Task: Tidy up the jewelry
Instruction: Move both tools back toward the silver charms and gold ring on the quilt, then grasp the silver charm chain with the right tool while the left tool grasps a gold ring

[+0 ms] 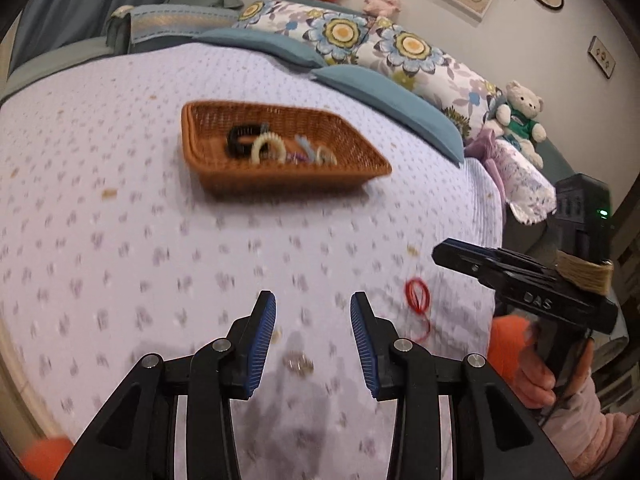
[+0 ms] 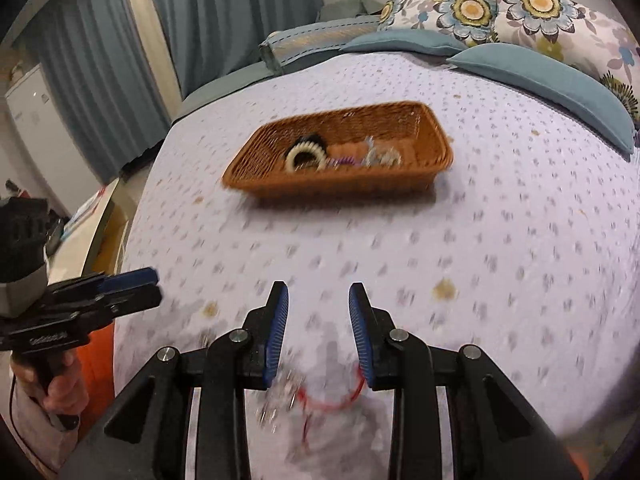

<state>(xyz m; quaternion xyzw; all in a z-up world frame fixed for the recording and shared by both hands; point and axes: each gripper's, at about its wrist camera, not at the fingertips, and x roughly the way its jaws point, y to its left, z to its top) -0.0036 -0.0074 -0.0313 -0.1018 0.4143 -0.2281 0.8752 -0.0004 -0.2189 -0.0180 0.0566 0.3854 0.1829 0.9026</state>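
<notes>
Left gripper (image 1: 313, 318): my jaws stood apart over the bedspread (image 1: 120, 220), nothing between the blue pads.
Right gripper (image 2: 318, 308): my jaws stood apart too, with nothing gripped; the same gripper showed at the right edge of the left view (image 1: 460, 254).
Basket (image 1: 280, 148): brown wicker, it sat on the bedspread ahead of both grippers, well apart from them; seen also from the right wrist (image 2: 340, 148).
In the basket: a black ring (image 1: 240, 138), a cream coil ring (image 1: 268, 148) and some smaller pieces too blurred for me to tell.
Red cord (image 1: 418, 294): it lay on the bedspread near the bed's edge, between my two grippers; in the right view (image 2: 332, 400) it lay just below my pads.
Metal piece (image 1: 298, 364): small and shiny, it lay on the cloth just below my left pads; I could not tell what it was.
Hand (image 1: 536, 384): it gripped the right handle.
Pillows (image 1: 380, 40): flowered, at the head of the bed.
</notes>
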